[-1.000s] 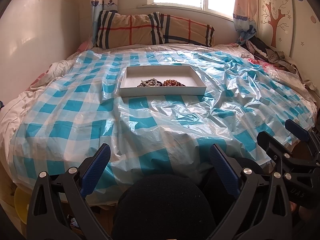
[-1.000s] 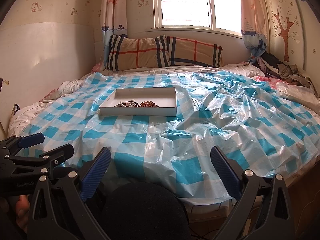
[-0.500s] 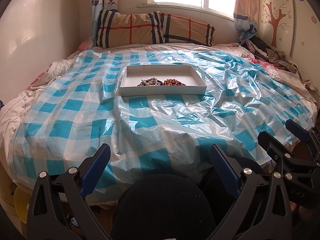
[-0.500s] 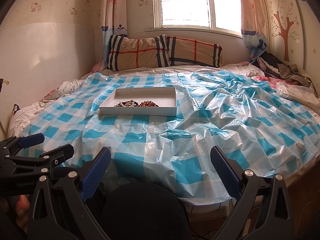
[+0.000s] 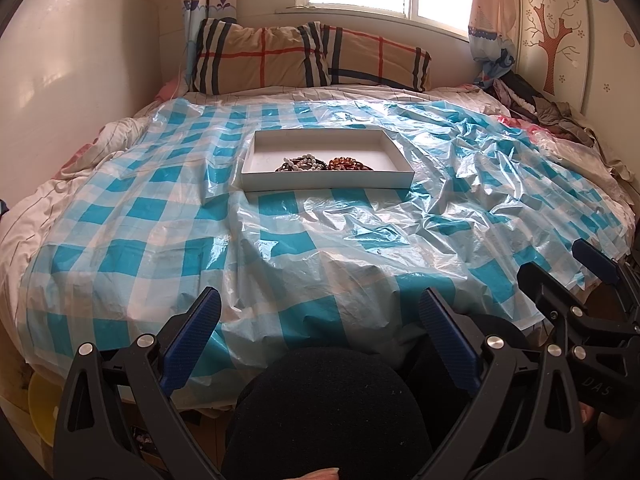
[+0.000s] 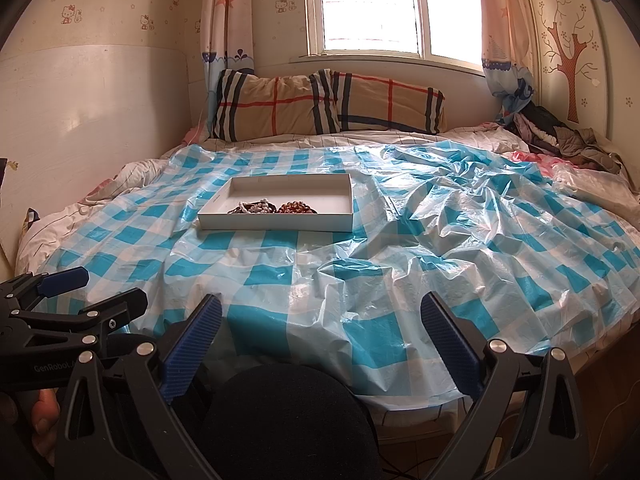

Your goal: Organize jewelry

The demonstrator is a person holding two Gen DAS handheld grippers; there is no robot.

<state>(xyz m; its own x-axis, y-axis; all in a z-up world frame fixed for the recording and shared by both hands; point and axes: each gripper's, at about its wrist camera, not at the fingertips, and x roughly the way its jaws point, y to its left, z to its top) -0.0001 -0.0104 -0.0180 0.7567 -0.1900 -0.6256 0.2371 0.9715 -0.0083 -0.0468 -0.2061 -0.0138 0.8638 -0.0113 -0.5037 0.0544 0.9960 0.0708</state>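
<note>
We are holding the left tongs (image 5: 320, 318) spread and empty over the bed's (image 5: 120, 216) foot edge. The bracelets (image 5: 324, 164) are lying heaped along the white tray's (image 5: 328, 181) near wall, mid-bed, unsorted. The right tongs (image 6: 322, 320) are gaping empty too.

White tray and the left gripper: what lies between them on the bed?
Only the crinkled blue-checked plastic sheet lies between the white tray and the open left gripper; the left wrist view shows no other object there.
</note>
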